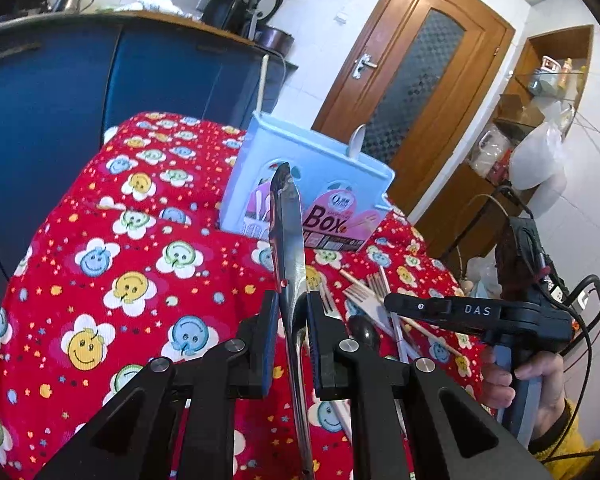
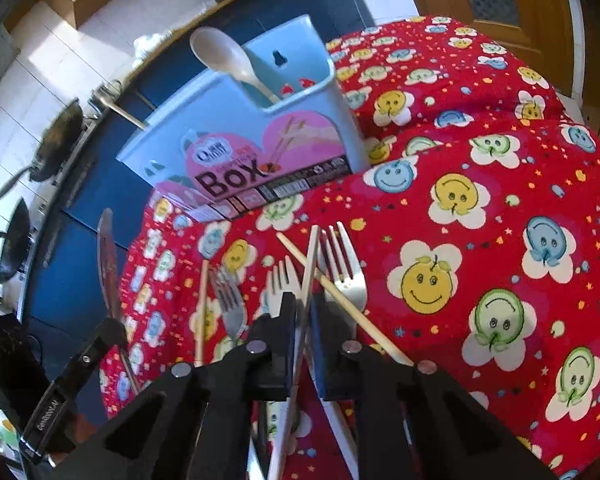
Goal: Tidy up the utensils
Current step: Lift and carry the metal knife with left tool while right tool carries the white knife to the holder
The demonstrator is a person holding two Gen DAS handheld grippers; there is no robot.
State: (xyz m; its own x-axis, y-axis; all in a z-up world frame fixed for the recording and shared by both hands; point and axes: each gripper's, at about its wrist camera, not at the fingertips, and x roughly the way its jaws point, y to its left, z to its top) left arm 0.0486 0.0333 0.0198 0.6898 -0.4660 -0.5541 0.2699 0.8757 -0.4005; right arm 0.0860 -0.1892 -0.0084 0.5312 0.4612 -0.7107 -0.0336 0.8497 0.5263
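Here, two hand-held grippers each clamp a utensil above a red smiley-flower tablecloth [image 1: 100, 280], with a pale blue utensil box [image 1: 300, 184] standing behind.

From the left: the left gripper [image 1: 293, 312] is nearly closed on a table knife [image 1: 288, 232], whose long axis runs away from the camera, the blade tip raised toward the box. To its right, loose forks [image 2: 344, 268] and wooden chopsticks [image 2: 340, 296] lie crossed on the cloth in front of the box, where a white spoon [image 2: 224, 56] stands bowl-up. The right gripper [image 2: 304, 316], angled down over that pile, has its jaws clenched on a thin pale stick [image 2: 310, 264], apparently a chopstick, that points away toward the box. In the left camera, a hand [image 1: 540, 384] in a yellow sleeve holds the right gripper's handle.
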